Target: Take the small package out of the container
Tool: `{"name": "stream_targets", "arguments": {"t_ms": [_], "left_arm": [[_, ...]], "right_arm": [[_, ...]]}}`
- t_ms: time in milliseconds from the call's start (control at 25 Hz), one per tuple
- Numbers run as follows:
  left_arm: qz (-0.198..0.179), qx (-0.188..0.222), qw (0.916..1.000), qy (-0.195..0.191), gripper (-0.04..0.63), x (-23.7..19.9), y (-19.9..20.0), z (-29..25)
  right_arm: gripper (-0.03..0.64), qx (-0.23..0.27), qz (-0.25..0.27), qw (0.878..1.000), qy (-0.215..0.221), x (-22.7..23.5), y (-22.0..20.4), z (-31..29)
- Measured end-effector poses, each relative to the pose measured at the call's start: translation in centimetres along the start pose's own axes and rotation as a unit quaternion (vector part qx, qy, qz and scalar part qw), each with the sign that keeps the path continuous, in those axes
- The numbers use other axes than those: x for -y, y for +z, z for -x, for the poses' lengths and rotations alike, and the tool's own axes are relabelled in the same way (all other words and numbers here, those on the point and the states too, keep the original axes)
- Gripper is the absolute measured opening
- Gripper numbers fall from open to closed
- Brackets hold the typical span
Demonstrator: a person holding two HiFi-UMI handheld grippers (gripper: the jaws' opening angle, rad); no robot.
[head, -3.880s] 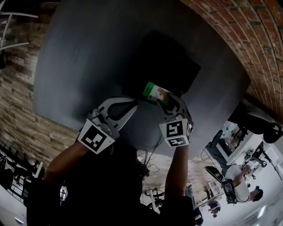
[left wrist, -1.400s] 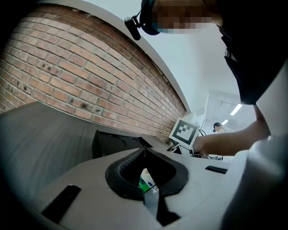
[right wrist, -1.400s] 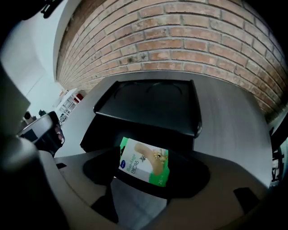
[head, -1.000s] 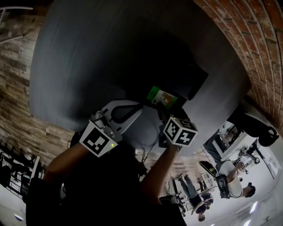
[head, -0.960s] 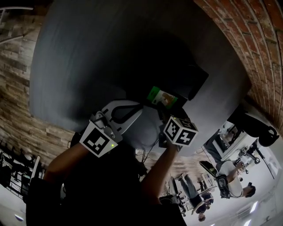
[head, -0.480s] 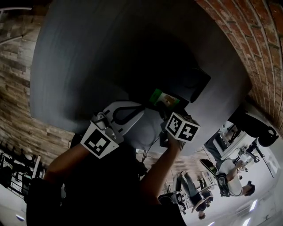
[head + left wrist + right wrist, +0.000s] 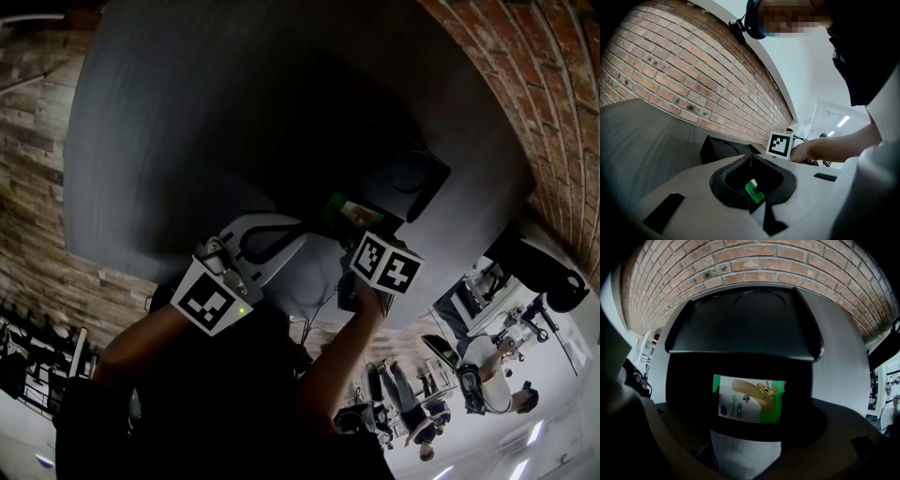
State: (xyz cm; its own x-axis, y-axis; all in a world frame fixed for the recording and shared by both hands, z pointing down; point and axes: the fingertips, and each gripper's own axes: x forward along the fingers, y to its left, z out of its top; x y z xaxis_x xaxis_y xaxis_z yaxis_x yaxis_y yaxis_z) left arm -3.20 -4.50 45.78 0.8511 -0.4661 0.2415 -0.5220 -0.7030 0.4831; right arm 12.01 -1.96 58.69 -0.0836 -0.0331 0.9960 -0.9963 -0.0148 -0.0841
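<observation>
Package (image 7: 750, 400) no longer gripped, lies in container (image 7: 405, 174) | right hand-held gripper (image 7: 358, 230) jaws just opened, released | left hand-held gripper (image 7: 751, 161) clenched

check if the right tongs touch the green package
Apart. In the right gripper view the right tongs, jaws just opening, stand wide of the green package between them; dark container shows either side of it.

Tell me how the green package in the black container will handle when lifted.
Probably light: the package looks small and flat. Its smooth printed face may slip. Flat-sided, it shouldn't roll inside the container.
</observation>
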Motion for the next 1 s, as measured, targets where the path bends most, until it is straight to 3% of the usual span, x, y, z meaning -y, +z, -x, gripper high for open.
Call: {"name": "stream_targets", "arguments": {"t_ms": [520,1000], "left_arm": [[0.008,-0.003,1.0,0.001,0.038,-0.79,-0.49,0.03],[0.011,-0.006,0.9999,0.004,0.038,-0.81,-0.91,0.26]], "right_arm": [[0.41,-0.013,-0.002,0.998,-0.067,0.22,0.14,-0.84],[0.407,0.003,-0.006,0.999,-0.038,0.11,0.1,-0.04]]}}
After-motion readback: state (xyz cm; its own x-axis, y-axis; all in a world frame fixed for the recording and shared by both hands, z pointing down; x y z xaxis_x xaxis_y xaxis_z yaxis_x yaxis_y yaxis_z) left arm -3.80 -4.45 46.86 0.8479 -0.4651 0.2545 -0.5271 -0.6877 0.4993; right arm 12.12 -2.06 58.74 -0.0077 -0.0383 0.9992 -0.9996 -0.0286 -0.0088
